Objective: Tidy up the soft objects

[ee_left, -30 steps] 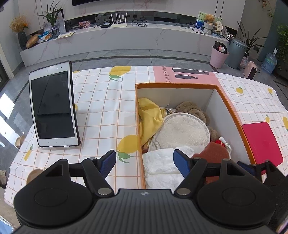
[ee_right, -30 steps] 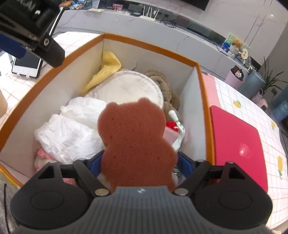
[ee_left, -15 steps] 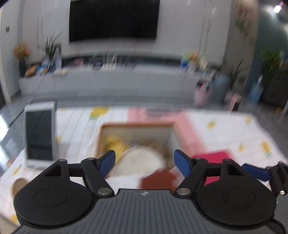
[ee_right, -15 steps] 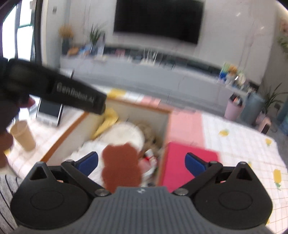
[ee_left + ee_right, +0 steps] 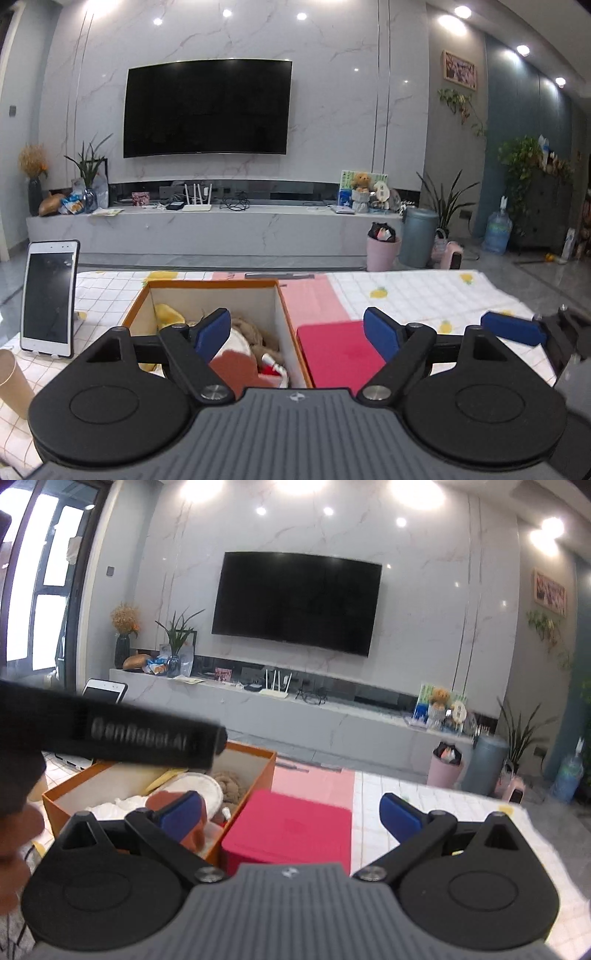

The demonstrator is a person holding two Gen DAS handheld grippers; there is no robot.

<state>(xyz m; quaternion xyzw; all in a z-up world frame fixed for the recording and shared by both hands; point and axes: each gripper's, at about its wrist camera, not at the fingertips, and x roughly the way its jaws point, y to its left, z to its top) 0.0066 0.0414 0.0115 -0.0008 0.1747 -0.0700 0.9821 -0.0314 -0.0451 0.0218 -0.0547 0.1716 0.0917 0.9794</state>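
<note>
The brown bear sponge [image 5: 236,367], a second ago between the right gripper's [image 5: 299,814] fingers, now lies in the orange box [image 5: 284,328], and both that gripper and the left gripper [image 5: 297,328], jaws just opened wide and empty, are drawn back, so packing looks finished.

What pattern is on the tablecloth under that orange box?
The tablecloth is white with a thin checked grid and small yellow lemon prints, plus a pink panel beside the orange box. Clearest in the left wrist view.

The orange box [image 5: 284,314] stands open at the top, but soft things fill it. The pink lid [image 5: 338,350] lies flat just beside its 3 o'clock wall. At 9 o'clock a propped tablet [image 5: 50,299] and a paper cup [image 5: 13,384] block the tabletop [image 5: 424,295]. From 1 to 3 o'clock the checked cloth lies bare, apart from the right tool [image 5: 511,328] at 3 o'clock.
</note>
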